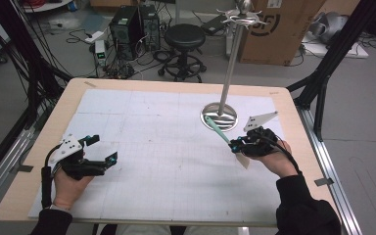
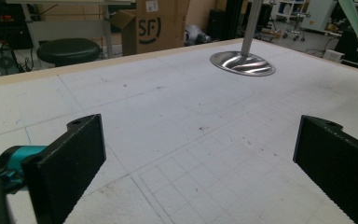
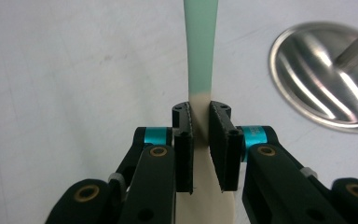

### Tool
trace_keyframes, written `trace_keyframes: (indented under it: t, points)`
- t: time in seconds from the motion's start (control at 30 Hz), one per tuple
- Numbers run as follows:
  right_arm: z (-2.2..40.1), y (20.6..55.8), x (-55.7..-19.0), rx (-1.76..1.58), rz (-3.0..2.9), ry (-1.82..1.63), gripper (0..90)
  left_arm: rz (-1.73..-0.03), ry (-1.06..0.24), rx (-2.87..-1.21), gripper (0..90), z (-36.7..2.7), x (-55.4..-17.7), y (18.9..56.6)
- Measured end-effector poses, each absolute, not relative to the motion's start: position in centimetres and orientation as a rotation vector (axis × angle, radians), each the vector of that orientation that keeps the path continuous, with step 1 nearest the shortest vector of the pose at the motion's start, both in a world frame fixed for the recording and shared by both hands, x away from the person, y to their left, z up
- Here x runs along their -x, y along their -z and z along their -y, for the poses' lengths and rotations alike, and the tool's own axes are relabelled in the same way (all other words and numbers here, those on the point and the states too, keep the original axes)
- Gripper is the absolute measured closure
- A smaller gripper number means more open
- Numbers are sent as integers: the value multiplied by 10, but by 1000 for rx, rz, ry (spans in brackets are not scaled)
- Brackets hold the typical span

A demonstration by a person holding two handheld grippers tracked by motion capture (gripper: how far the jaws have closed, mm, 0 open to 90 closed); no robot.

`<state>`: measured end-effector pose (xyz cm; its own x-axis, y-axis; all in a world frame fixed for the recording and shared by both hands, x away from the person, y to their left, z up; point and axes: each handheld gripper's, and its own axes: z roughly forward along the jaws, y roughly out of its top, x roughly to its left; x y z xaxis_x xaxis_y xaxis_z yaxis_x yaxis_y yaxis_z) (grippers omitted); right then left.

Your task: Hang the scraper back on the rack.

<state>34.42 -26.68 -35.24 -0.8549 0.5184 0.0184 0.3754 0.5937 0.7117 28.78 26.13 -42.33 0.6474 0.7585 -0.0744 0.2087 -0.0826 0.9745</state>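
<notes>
- Mint-green and cream spatula [image 3: 200, 51] sits clamped in the right gripper [image 1: 238, 145]; jaws pinch the neck right where cream meets green.
- In the right gripper view the green handle runs straight up and away from the jaws, and the cream blade hangs below them toward the camera.
- In the high view the spatula [image 1: 219, 129] is lifted off the worktop [image 1: 176, 88], handle tip pointing up-left toward the stand, blade poking out on the near side of the right gripper.
- Right hand [image 1: 280, 159] wraps the gripper body, black sleeve, near the worktop's right edge.
- Left gripper [image 1: 103, 150] rests low on the near-left part of the worktop, jaws wide apart, nothing between them, well apart from the spatula.
- Left gripper view: the two black pads [image 2: 70, 163] frame bare white gridded mat [image 2: 191, 140].
- Just beyond the spatula: round steel base [image 1: 219, 116] of a stand, its metal pole [image 1: 230, 63] rising from it, hooks at the top. The handle tip overlaps the rim of the base in the high view; cannot tell if it touches.
- Nothing else on the mat between the two grippers.
- Past the far edge, on the floor: black stool [image 1: 184, 36], cardboard box [image 1: 279, 29], computer towers [image 1: 127, 24] and loose cables.
</notes>
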Motion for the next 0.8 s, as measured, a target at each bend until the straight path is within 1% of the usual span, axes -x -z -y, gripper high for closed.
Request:
trace_keyframes:
  t: [0.27, 0.8]
  points:
    - [285, 339, -347, -846, -2365, -1366, 803, -811, -551, -1626, 28, -261, -288, 423]
    - [314, 328, -360, -1006, -2068, -1502, 803, -813, -546, -1629, 28, -261, -288, 423]
